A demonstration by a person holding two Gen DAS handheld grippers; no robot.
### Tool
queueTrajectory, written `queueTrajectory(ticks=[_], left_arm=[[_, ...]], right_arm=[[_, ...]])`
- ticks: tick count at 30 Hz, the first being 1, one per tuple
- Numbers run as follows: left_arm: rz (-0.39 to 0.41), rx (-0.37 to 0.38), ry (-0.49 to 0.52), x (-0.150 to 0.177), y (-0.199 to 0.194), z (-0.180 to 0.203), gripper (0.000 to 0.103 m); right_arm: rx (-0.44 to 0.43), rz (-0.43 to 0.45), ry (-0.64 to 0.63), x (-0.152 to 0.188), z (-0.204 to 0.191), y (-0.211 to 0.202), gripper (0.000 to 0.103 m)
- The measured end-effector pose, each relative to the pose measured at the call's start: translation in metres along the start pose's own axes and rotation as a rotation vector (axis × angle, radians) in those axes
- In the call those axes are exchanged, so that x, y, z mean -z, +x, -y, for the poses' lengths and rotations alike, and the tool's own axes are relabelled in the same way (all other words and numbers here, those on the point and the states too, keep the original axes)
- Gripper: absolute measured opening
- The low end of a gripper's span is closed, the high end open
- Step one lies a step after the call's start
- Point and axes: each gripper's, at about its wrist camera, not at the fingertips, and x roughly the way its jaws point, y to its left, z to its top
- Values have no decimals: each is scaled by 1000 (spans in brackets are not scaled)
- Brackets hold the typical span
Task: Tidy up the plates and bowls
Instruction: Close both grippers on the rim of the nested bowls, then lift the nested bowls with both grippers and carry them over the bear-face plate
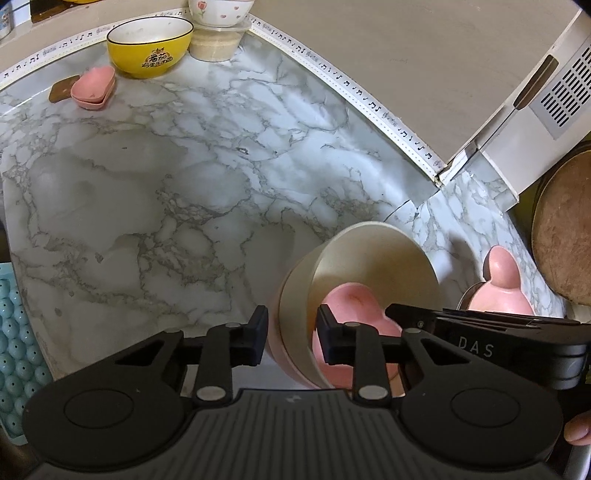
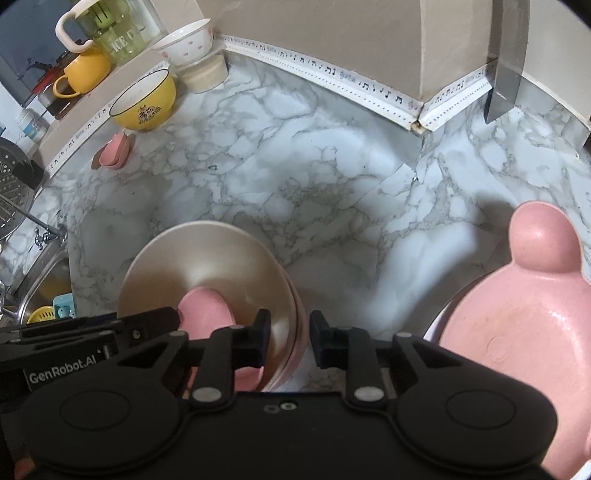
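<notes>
A cream bowl (image 1: 373, 258) nested in a pink bowl (image 1: 275, 347) holds a small pink dish (image 1: 354, 306). My left gripper (image 1: 291, 334) straddles the left rim of this stack, one finger outside and one inside, with a gap on both sides. My right gripper (image 2: 290, 341) straddles the stack's right rim (image 2: 288, 317) in the same way, jaws apart. The cream bowl (image 2: 207, 258) looks blurred in the right wrist view. A pink bear-shaped plate (image 2: 528, 317) lies to the right on a pale plate; it also shows in the left wrist view (image 1: 498, 288).
A yellow bowl (image 1: 149, 46), stacked pink heart dishes (image 1: 94, 88) and a white flowered bowl (image 1: 219, 11) on a plastic tub stand at the back of the marble counter (image 1: 166, 184). A knife (image 2: 504, 59) leans on the wall. A sink (image 2: 37, 288) lies left; a wooden board (image 1: 565, 229) stands right.
</notes>
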Motion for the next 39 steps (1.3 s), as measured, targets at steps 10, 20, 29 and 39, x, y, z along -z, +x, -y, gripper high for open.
queueTrajectory(ticks=[10, 20, 29, 39], left_arm=[[-22, 11, -14, 5, 5, -1, 22], [-13, -12, 1, 6, 3, 2, 17], [8, 0, 38, 1, -11, 18, 17], [33, 52, 145, -9, -27, 59, 17]], right_arm=[[-2, -9, -5, 5, -1, 1, 21], [9, -14, -6, 10, -2, -1, 18], [58, 14, 6, 9, -2, -21, 16], [96, 92, 68, 6, 19, -62, 16]])
